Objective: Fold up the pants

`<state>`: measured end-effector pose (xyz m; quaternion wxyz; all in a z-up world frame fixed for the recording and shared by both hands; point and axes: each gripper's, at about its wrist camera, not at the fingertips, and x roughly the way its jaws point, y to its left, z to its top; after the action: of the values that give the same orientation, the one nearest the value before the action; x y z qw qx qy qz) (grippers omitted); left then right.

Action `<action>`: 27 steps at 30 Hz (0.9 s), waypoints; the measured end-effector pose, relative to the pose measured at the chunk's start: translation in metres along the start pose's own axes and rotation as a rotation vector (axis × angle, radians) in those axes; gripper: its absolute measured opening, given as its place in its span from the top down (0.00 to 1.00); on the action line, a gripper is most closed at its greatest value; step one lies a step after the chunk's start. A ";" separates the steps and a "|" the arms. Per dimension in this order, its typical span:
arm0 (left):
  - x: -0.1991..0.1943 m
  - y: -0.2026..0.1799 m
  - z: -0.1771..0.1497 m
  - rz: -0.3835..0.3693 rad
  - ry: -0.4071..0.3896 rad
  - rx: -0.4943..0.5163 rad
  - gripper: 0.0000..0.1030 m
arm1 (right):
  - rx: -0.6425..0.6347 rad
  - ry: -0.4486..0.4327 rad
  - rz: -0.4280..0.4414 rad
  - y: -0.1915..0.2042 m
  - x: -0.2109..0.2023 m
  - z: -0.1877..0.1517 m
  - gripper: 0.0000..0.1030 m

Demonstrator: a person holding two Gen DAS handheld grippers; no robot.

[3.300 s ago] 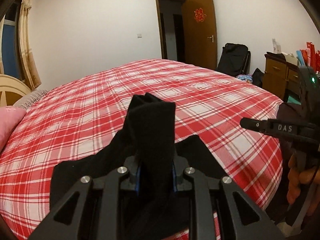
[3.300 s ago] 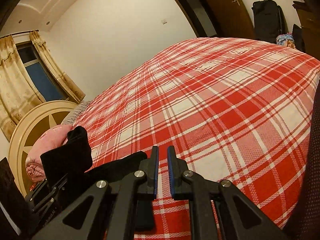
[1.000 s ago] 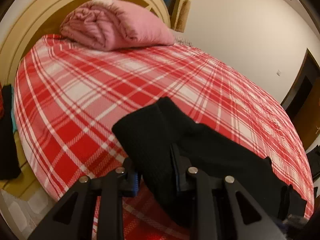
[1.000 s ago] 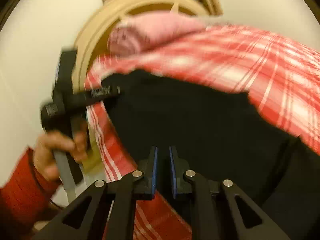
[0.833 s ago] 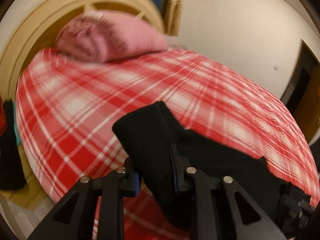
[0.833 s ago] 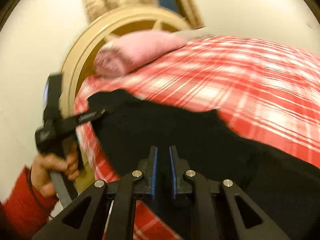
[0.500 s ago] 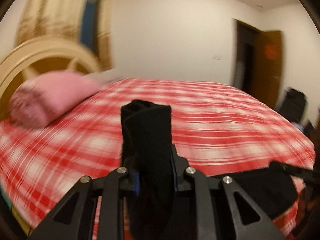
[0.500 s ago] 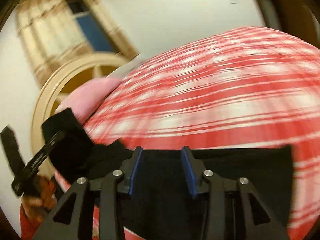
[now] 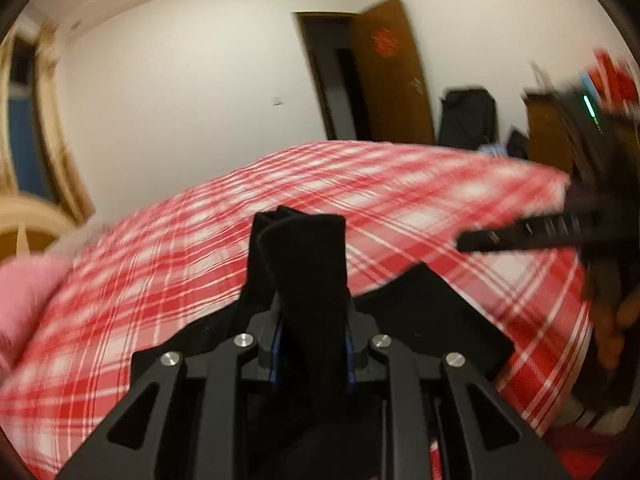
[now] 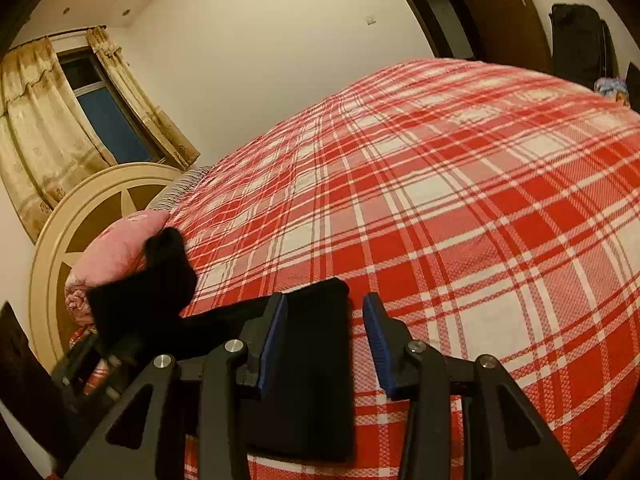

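The black pants [image 9: 304, 248] lie along the near edge of the red plaid bed [image 9: 400, 200]. My left gripper [image 9: 311, 332] is shut on a bunched fold of them that stands upright between its pads. In the right wrist view my right gripper [image 10: 325, 308] is open. A flat corner of the pants [image 10: 308, 380] lies between its jaws, against the left pad, with a gap to the right pad. The fold in the left gripper shows as a dark lump [image 10: 160, 280] at the left of that view. One of the right gripper's fingers [image 9: 520, 236] shows blurred at the right of the left wrist view.
A pink pillow [image 10: 116, 248] rests against the round cream headboard [image 10: 72, 216] at the left. Curtains and a window [image 10: 100, 112] stand behind it. A brown door [image 9: 392, 76], a black bag [image 9: 466, 116] and a dresser [image 9: 548, 128] lie beyond the bed. A person's hand [image 9: 616, 320] holds the right gripper.
Both grippers swung from facing the headboard to facing across the bed. The right gripper's jaws, shut on the pants a second ago, have opened. The left stays shut on its fold.
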<state>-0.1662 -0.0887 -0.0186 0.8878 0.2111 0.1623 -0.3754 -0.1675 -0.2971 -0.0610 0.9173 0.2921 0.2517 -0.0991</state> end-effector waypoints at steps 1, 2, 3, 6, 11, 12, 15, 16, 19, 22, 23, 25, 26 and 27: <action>0.002 -0.007 -0.001 -0.007 0.007 0.019 0.77 | 0.006 0.003 0.007 -0.002 0.001 0.000 0.59; 0.006 -0.014 -0.002 -0.024 0.018 0.030 0.77 | 0.008 0.007 0.011 -0.001 0.004 -0.001 0.59; 0.009 -0.020 -0.004 -0.042 0.032 0.040 0.77 | 0.008 0.012 0.018 -0.001 0.004 -0.001 0.59; 0.016 -0.034 -0.011 -0.054 0.056 0.078 0.77 | 0.003 0.034 0.054 0.002 0.005 -0.004 0.59; 0.017 -0.037 -0.012 -0.070 0.065 0.078 0.77 | 0.004 0.045 0.055 -0.002 0.007 -0.006 0.59; 0.017 -0.038 -0.012 -0.079 0.060 0.075 0.77 | 0.007 0.045 0.054 -0.003 0.007 -0.006 0.59; 0.016 -0.041 -0.013 -0.095 0.044 0.080 0.77 | 0.018 0.048 0.049 -0.007 0.006 -0.005 0.59; 0.016 -0.043 -0.014 -0.102 0.036 0.087 0.77 | 0.023 0.049 0.053 -0.008 0.005 -0.005 0.59; 0.013 -0.054 -0.019 -0.108 0.026 0.136 0.77 | 0.049 0.050 0.077 -0.012 0.005 -0.004 0.59; 0.014 -0.062 -0.025 -0.127 0.034 0.159 0.77 | 0.081 0.061 0.091 -0.016 0.006 -0.002 0.59; 0.016 -0.063 -0.025 -0.134 0.041 0.158 0.77 | 0.087 0.067 0.093 -0.016 0.007 -0.002 0.59; 0.018 -0.063 -0.025 -0.146 0.056 0.152 0.77 | 0.091 0.078 0.109 -0.015 0.007 -0.002 0.59; 0.019 -0.062 -0.024 -0.149 0.057 0.148 0.77 | 0.087 0.087 0.122 -0.013 0.008 -0.001 0.59; 0.020 -0.062 -0.024 -0.153 0.059 0.142 0.77 | 0.080 0.095 0.135 -0.011 0.008 -0.001 0.59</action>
<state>-0.2013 -0.1275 -0.0634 0.8342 0.2716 0.1771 -0.4461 -0.1642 -0.3056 -0.0709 0.8966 0.3490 0.2705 -0.0329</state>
